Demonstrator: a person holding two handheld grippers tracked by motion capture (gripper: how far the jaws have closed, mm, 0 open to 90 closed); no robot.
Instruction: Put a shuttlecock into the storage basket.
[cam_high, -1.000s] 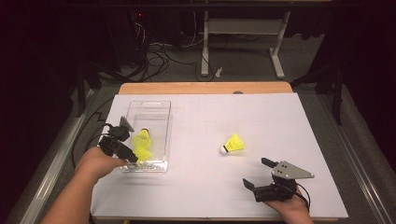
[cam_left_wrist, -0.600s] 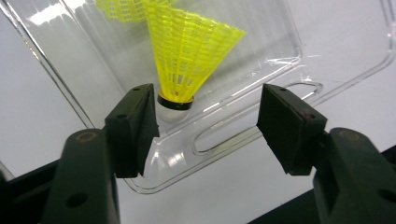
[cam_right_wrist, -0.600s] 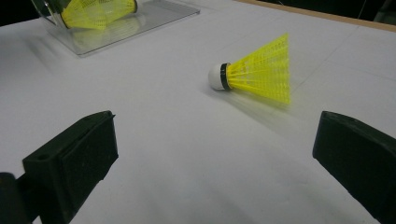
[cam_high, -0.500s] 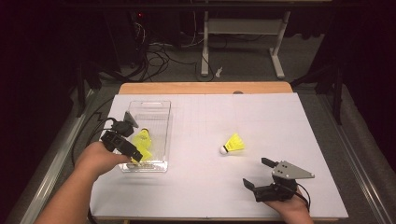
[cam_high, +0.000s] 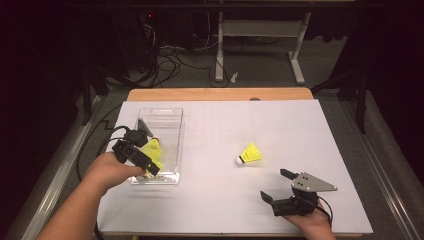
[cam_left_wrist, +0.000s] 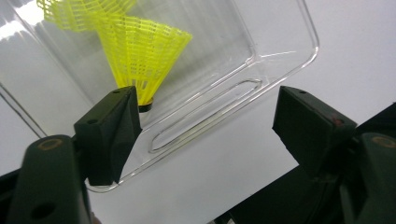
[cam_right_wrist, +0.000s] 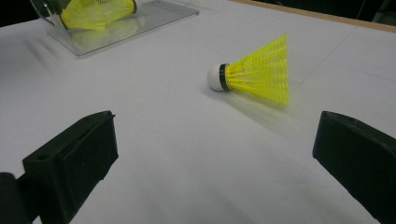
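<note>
A clear plastic tray (cam_high: 167, 117) lies at the table's left with yellow shuttlecocks (cam_high: 152, 149) inside. My left gripper (cam_high: 145, 155) hovers open over the tray's near end. In the left gripper view the gripper (cam_left_wrist: 205, 116) stands wide open, its left jaw in front of a shuttlecock (cam_left_wrist: 144, 51) whose base is partly hidden, and the tray's flat rim (cam_left_wrist: 261, 79) runs between the jaws. Another yellow shuttlecock (cam_high: 249, 155) with a white cork lies on its side mid-table. My right gripper (cam_high: 275, 184) rests open near the front edge, apart from that shuttlecock (cam_right_wrist: 257, 70).
White paper (cam_high: 260, 120) covers the table, with a wooden strip (cam_high: 220, 94) along the far edge. A black cable (cam_high: 100, 145) trails off the left side. The right gripper view shows the tray (cam_right_wrist: 140, 18) far off at the upper left.
My left gripper has shifted slightly over the tray's near end. The right gripper and the loose shuttlecock have stayed put.
</note>
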